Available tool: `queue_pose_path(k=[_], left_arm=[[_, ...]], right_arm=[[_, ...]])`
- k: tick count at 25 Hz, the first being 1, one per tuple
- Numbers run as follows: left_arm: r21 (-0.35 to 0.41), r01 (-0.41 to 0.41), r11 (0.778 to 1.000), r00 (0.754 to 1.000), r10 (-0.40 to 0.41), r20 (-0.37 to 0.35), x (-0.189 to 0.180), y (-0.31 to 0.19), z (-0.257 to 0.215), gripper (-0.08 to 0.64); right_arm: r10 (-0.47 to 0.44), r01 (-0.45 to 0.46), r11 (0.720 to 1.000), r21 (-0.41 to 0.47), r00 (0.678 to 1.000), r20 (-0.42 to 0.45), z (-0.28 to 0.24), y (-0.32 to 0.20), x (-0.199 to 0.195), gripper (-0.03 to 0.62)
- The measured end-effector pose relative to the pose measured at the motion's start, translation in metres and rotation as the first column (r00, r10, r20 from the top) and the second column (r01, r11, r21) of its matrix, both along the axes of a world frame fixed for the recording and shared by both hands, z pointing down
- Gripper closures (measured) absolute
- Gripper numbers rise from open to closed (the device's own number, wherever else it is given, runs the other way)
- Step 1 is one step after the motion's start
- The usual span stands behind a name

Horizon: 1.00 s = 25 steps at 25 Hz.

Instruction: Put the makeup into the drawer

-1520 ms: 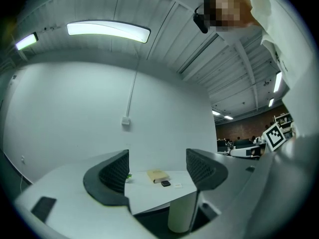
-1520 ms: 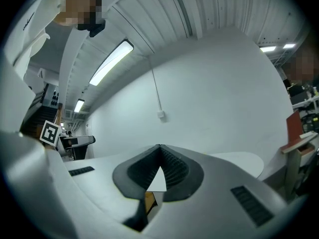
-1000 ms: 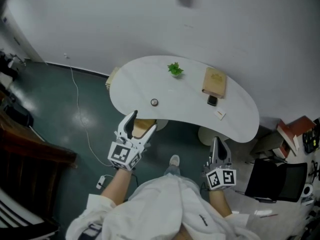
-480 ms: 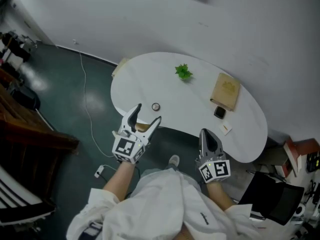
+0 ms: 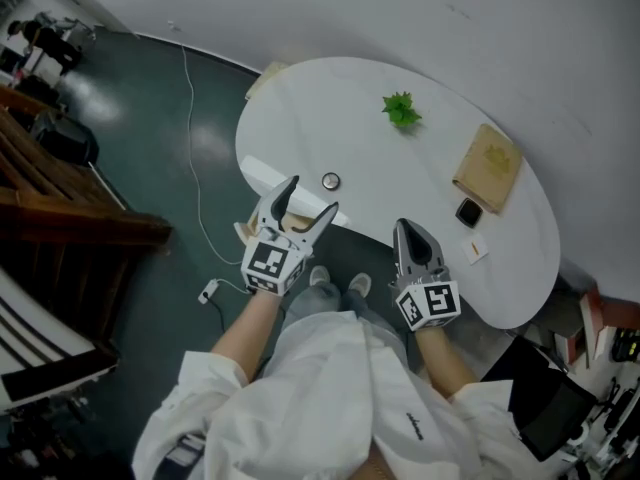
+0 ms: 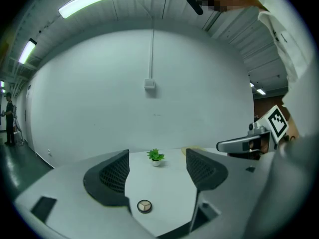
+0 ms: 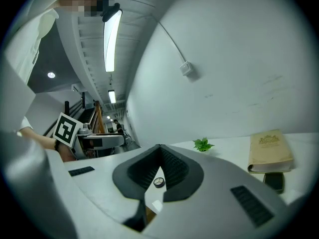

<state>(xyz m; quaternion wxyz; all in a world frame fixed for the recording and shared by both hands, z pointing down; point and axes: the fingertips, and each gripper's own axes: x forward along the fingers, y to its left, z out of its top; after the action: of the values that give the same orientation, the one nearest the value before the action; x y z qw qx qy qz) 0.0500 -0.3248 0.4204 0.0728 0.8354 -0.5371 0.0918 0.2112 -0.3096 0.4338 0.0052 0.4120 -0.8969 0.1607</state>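
Ok, white curved table (image 5: pixel 400 193) fills the middle of the head view, whole outline showing except where my two grippers cover its near edge. Dark floor (image 5: pixel 150 118) lies open on the left, and the pale wall (image 5: pixel 480 28) runs close along the far side. One tan book (image 5: pixel 487 167) sits far right, and a dark flat thing (image 5: pixel 467 212) just near it is too small to identify. One small green plant (image 5: pixel 401 109) stands at the far side, well apart from the rest.

My left gripper (image 5: pixel 310 196) hangs over the near-left edge, fingers spread wide and holding nothing. It hides most of a tan wooden piece (image 5: pixel 296 224) under that edge; I can't tell if that is the drawer. My right gripper (image 5: pixel 408 228) is at the near edge, fingers pressed together, empty.

One round makeup compact (image 5: pixel 330 181) lies on the table just beyond my left fingertips, untouched, with bare tabletop all around it. One small white card (image 5: pixel 476 248) lies near the right edge.
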Motion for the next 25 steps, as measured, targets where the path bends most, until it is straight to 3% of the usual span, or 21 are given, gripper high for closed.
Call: queue_pose_path(k=[15,25], left_arm=[[-0.216,-0.040,0.975,0.998,0.052,0.047,-0.021,-0.059,0.144,0.213],[-0.316,-0.075,0.946,0.992,0.103,0.073,-0.021,-0.081,0.209,0.213]], right_arm=[[-0.077,0.062,0.984,-0.165,0.993,-0.084,0.106,-0.061,-0.082,0.575],[-0.070,0.034,0.966,-0.256,0.989,-0.132,0.163,-0.071,-0.106,0.575]])
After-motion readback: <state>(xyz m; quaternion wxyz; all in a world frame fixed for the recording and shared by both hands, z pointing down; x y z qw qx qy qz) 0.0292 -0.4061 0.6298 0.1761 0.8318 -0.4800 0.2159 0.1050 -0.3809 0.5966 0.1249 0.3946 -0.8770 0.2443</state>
